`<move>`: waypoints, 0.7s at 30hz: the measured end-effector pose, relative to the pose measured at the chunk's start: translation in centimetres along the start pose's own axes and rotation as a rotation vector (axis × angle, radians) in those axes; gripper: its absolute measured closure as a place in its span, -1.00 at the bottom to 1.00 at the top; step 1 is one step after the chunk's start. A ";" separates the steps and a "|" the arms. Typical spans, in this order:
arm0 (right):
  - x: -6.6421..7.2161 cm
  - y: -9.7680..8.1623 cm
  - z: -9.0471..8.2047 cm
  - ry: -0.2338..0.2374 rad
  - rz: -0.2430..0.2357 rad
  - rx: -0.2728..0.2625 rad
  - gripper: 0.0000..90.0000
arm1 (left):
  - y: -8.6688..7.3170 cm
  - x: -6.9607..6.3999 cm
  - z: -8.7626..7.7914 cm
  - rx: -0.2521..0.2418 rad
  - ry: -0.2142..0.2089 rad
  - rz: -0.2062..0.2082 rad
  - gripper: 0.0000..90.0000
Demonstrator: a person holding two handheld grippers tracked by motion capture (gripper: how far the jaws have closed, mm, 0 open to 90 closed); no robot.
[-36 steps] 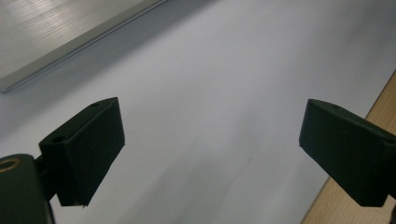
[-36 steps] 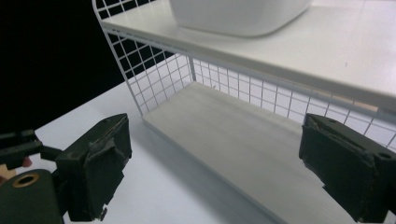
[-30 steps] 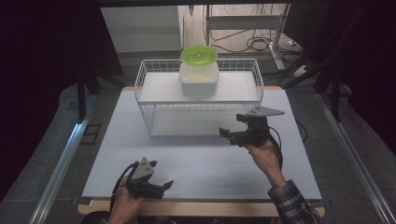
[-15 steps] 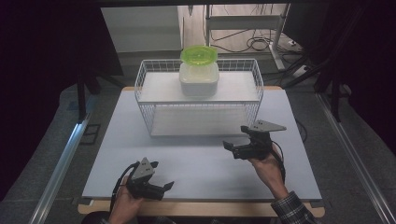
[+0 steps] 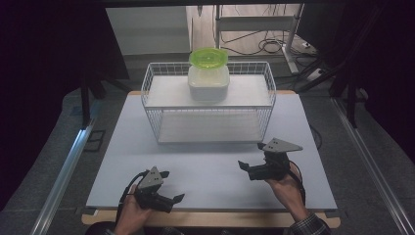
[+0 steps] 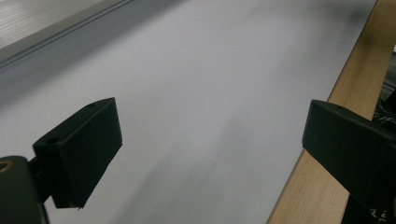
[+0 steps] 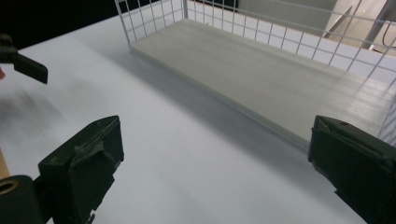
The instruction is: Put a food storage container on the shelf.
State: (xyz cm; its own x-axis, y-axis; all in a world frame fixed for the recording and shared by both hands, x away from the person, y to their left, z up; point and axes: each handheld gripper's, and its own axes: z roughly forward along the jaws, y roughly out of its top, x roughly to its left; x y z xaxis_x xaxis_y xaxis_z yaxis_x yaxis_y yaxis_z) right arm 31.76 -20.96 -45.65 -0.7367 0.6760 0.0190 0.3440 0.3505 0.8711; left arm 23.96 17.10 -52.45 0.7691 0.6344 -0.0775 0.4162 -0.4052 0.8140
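High view: both grippers, left (image 5: pixel 169 188) and right (image 5: pixel 250 159), hover over the tabletop (image 5: pixel 210 166) near the rack (image 5: pixel 208 110), jaws spread wide, holding nothing.

One rack, one tub, one bowl, two tongs on one desk

One white wire rack (image 5: pixel 208 105) with two shelves stands on the single desk (image 5: pixel 210 166). One clear tub (image 5: pixel 209 82) sits on its upper shelf, and one green bowl (image 5: pixel 208 58) rests on top of that tub. Two tongs are counted: the left tongs (image 5: pixel 171 188) and the right tongs (image 5: pixel 250 160), each held in one hand, each with two black jaws spread apart and nothing between them.
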 end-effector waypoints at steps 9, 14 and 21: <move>-0.1 -2.0 -0.3 -0.026 -0.003 0.048 -0.94 | -0.1 0.3 0.2 0.007 -0.009 -0.014 -0.93; -0.3 -2.9 -0.4 -0.038 0.012 0.069 -0.95 | -0.1 0.2 0.3 0.019 -0.003 -0.006 -0.93; -0.5 -4.0 -0.5 -0.059 0.016 0.111 -0.96 | -0.2 0.1 0.4 0.035 0.006 -0.002 -0.93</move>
State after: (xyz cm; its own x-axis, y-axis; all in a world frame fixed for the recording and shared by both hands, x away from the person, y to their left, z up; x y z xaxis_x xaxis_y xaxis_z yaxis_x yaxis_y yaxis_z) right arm 30.44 -23.02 -48.89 -0.6966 0.7175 0.0006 0.4198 0.4068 0.8114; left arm 24.19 16.98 -52.86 0.7657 0.6387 -0.0756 0.4344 -0.4268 0.7932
